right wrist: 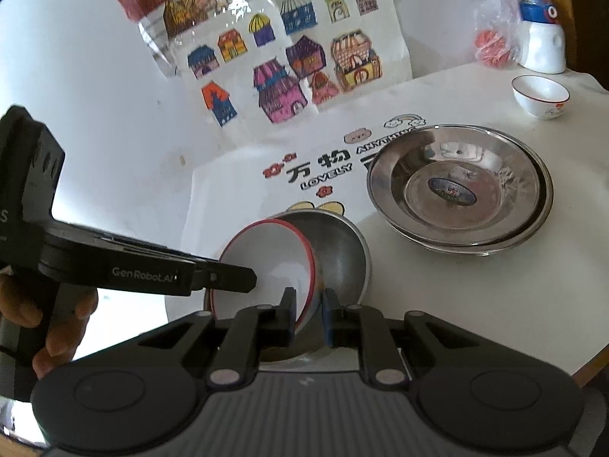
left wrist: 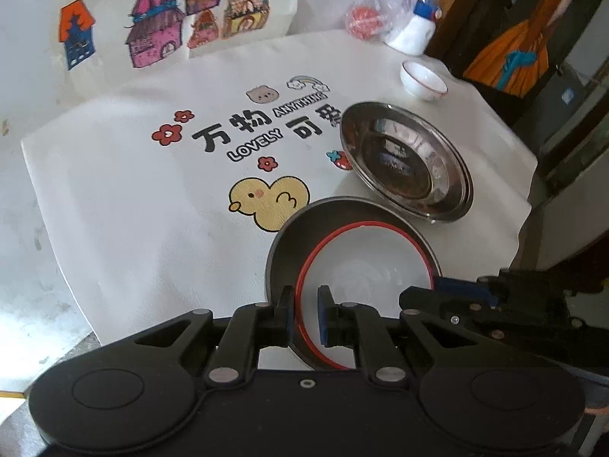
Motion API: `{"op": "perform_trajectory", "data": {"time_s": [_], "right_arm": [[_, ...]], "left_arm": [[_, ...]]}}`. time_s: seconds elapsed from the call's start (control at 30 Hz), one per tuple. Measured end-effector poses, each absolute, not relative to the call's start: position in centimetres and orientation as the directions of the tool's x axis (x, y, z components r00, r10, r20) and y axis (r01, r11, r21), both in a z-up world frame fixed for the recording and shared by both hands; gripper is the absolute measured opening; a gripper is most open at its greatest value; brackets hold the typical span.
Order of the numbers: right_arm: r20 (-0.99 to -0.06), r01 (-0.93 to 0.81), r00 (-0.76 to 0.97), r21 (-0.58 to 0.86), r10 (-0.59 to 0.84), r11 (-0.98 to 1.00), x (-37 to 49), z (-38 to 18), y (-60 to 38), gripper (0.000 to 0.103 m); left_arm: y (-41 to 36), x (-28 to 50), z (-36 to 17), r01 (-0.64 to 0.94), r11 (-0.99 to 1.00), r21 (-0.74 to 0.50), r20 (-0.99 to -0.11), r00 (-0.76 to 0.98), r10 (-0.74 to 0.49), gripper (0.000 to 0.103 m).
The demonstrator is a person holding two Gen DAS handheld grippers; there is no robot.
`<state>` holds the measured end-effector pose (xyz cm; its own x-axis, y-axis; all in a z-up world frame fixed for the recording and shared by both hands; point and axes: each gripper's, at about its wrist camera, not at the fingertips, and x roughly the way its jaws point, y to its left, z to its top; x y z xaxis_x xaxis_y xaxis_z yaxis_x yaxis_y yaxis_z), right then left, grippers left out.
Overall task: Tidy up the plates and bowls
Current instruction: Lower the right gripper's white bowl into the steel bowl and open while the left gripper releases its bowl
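Left wrist view: left gripper (left wrist: 305, 314) fingers pinch the red-rimmed bowl (left wrist: 365, 266) rim.
Right gripper (right wrist: 308, 316): fingers clamp that bowl's rim too.
Far right: steel plates (right wrist: 460, 190) stacked on the table (right wrist: 475, 289).

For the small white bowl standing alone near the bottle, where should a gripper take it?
Pinch the rim of the small white bowl, coming from above with one finger inside: it stands upright, mouth open, apart from the steel plates, and its wall looks too wide to span.

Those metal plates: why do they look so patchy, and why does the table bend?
Left wrist view: the metal plates mirror the room, dark with bright streaks. Right wrist view: they catch pale glare; the fisheye lens curves the table edge.
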<state>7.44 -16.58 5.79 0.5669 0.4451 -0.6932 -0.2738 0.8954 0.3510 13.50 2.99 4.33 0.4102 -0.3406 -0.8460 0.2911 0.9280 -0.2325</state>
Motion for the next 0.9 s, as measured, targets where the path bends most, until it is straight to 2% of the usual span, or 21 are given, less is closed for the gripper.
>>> {"op": "perform_trajectory", "data": {"time_s": [0.4,0.9], "right_arm": [[-0.732,-0.313,0.540,0.285,0.416,0.906,8.5,6.0,-15.7,0.022],[-0.695,-0.330,0.572,0.292,0.436,0.898,8.7,6.2,-16.3,0.030]], "left_arm": [[2.5,14.3,4.1,0.306,0.930,-0.206,-0.862,0.393,-0.320,0.013],[2.5,14.4,5.3,0.326,0.929,-0.175,-0.843,0.437,-0.312,0.022]]}}
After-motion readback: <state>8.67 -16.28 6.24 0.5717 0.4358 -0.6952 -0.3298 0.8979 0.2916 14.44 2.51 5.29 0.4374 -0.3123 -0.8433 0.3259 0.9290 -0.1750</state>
